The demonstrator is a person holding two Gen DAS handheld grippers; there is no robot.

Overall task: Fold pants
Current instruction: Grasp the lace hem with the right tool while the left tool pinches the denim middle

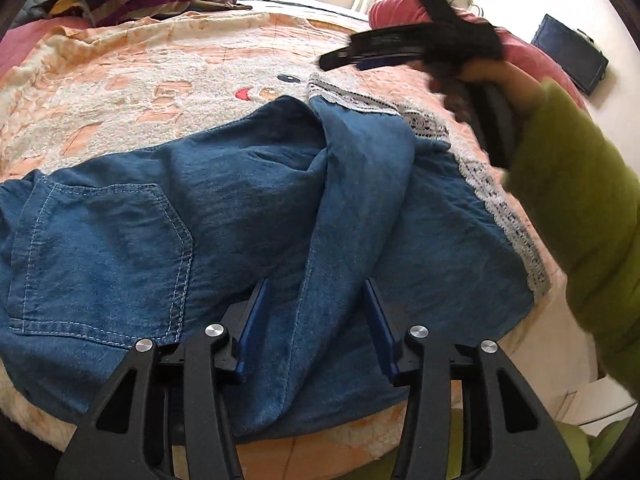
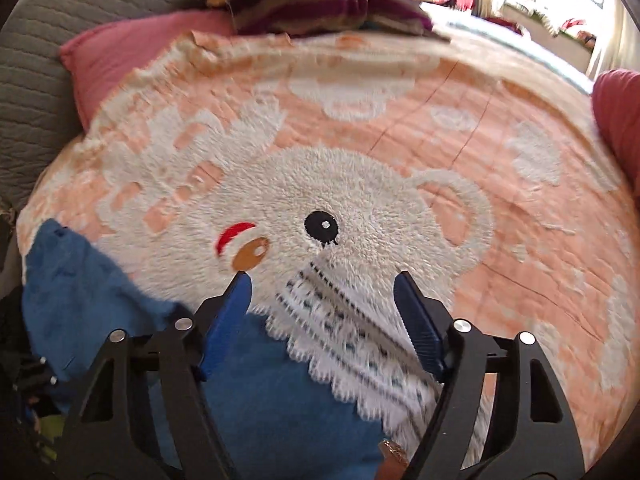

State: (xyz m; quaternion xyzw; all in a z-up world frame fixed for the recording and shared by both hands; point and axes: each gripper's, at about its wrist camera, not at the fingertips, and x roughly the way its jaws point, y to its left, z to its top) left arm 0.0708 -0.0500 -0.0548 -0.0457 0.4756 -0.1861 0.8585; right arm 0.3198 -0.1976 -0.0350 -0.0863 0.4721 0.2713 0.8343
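1. Blue denim pants (image 1: 248, 208): soft matt woven cloth with pale stitched seams.
2. White lace hem trim (image 2: 360, 340): openwork, rough.
3. Peach-and-cream fleece blanket (image 2: 360, 184): fuzzy pile.
4. Left gripper (image 1: 316, 292): matt black plastic arms, shiny metal rivets, blue pads.

Under my work lies a peach blanket (image 2: 460, 128) with a fluffy white bear (image 2: 360, 200) woven in, black eye and brown nose showing. Behind it I see a pink pillow (image 2: 132, 56) and a purple-striped bundle of cloth (image 2: 320, 4). A dark flat screen (image 1: 570, 54) leans by the pale wall.
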